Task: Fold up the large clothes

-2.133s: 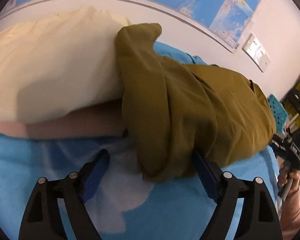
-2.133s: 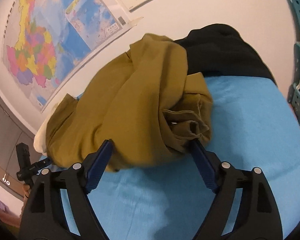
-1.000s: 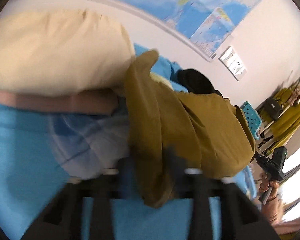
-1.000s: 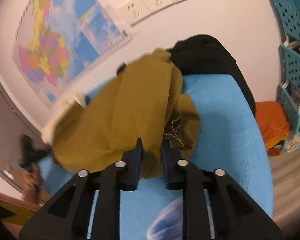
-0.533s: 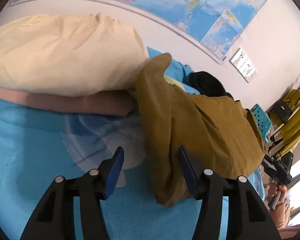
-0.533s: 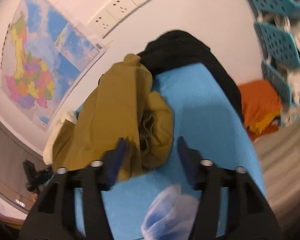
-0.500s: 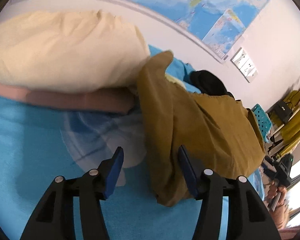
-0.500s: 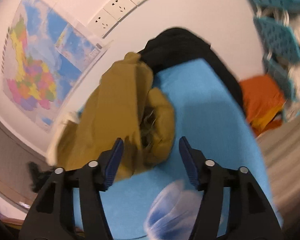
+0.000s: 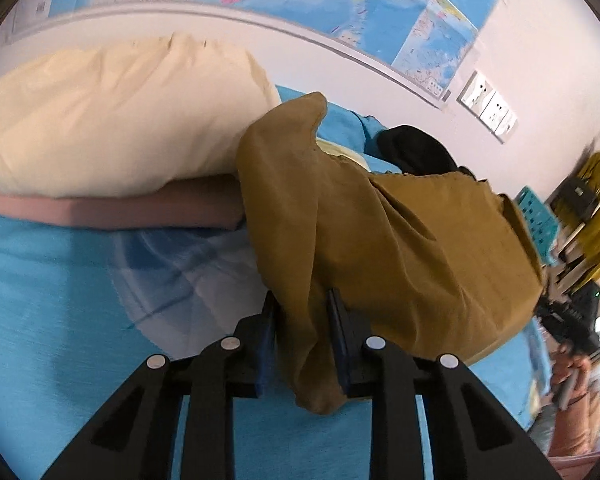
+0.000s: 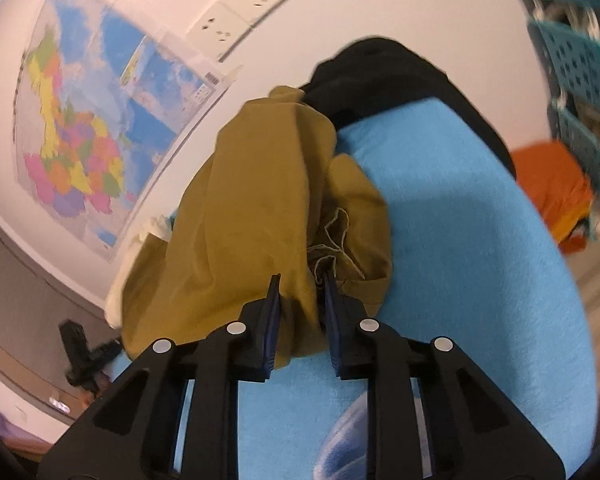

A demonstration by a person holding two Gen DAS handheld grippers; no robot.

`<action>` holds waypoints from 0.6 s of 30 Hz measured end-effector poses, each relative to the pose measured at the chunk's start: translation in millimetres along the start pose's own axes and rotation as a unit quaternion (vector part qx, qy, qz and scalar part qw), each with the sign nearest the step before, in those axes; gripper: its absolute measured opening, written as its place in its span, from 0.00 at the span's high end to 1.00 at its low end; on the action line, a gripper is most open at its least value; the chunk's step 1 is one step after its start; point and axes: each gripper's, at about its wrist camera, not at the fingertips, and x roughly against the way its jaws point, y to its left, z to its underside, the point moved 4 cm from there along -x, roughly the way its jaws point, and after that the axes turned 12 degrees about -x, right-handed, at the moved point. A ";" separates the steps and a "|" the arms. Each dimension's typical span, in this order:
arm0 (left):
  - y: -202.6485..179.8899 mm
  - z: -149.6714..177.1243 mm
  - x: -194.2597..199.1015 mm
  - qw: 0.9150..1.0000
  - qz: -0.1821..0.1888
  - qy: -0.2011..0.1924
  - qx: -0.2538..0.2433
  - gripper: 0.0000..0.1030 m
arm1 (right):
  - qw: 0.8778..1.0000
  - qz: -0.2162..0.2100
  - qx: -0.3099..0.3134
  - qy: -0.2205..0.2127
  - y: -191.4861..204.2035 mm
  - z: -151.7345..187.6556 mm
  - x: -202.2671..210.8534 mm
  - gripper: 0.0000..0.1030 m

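Closing both jaws, I pinch the soft, limp olive garment (image 9: 400, 240) heaped on the blue bed (image 9: 40, 300): left gripper (image 9: 302, 340) bites its six o'clock edge, right gripper (image 10: 300, 320) another fold.

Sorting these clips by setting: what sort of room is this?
Most likely a bedroom: a pillow lies on a blue bedsheet against a wall with a map, and baskets of laundry stand beside the bed.

A blue bed (image 9: 52, 320) carries an olive garment (image 9: 400, 240), a cream pillow (image 9: 112, 120) and black clothing (image 10: 380, 76).
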 end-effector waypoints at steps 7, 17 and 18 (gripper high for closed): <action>-4.0 -0.1 2.1 0.999 -0.025 0.000 -0.023 0.77 | 0.997 0.065 0.030 -0.037 14.1 2.8 22.6 0.53; -2.6 2.0 2.5 0.999 -0.033 0.001 -0.031 0.72 | 0.993 0.089 0.077 -0.022 36.2 -1.4 -5.5 0.53; -1.9 2.6 2.4 0.999 -0.033 0.003 -0.027 0.70 | 0.994 0.089 0.055 -0.010 28.1 -4.2 -14.0 0.51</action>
